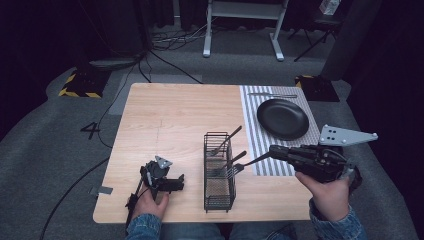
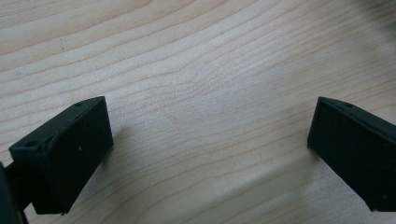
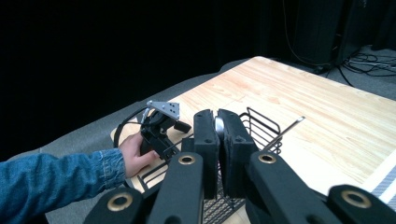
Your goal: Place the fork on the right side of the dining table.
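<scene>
Right tool [image 1: 274, 150] clamped on a fork [image 1: 245, 165] by its handle, tines over the wire caddy [image 1: 219, 172] mid-tabletop [image 1: 170, 120]. In the right gripper view the pads [image 3: 232, 140] hide most of it; a silver sliver shows between them. Fork: dark, slim, near level. Left tool [image 1: 176, 184] jaws wide apart, empty, low over bare wood left of the caddy.

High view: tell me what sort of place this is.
Probably a lab or studio set up for recording table tasks, not a home kitchen. A wooden table stands on grey carpet among trailing cables, with black-and-yellow hazard tape on the floor and dark surroundings.
</scene>
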Demonstrator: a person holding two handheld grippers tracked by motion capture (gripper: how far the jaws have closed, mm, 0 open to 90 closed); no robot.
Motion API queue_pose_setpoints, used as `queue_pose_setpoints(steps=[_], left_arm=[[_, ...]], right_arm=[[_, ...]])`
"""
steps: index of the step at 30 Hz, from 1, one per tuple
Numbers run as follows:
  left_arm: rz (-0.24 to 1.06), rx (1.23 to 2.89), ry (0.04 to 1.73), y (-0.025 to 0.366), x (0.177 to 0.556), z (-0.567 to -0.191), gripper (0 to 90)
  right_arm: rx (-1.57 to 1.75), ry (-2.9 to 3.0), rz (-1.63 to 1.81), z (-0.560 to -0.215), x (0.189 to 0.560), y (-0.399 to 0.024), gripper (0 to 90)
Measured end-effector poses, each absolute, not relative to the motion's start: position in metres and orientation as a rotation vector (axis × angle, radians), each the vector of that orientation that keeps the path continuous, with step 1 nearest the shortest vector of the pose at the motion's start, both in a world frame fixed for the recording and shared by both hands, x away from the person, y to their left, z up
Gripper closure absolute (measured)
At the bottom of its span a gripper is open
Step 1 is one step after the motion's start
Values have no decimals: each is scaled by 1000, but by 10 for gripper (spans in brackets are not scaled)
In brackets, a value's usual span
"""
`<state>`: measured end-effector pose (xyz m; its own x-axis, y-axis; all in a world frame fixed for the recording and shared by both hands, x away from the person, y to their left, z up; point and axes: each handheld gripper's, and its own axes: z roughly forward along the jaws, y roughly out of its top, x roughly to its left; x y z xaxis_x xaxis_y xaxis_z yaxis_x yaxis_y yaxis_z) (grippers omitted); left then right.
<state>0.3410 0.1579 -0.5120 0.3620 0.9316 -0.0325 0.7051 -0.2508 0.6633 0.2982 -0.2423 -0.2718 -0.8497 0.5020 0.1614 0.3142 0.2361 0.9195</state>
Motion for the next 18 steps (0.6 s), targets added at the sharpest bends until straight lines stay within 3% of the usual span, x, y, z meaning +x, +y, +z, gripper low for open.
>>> queue_pose_setpoints(steps=[18], left_arm=[[498,2038,1412,158,341,-512,1]], right_arm=[[887,2222,1725,-262,307,-291,868]])
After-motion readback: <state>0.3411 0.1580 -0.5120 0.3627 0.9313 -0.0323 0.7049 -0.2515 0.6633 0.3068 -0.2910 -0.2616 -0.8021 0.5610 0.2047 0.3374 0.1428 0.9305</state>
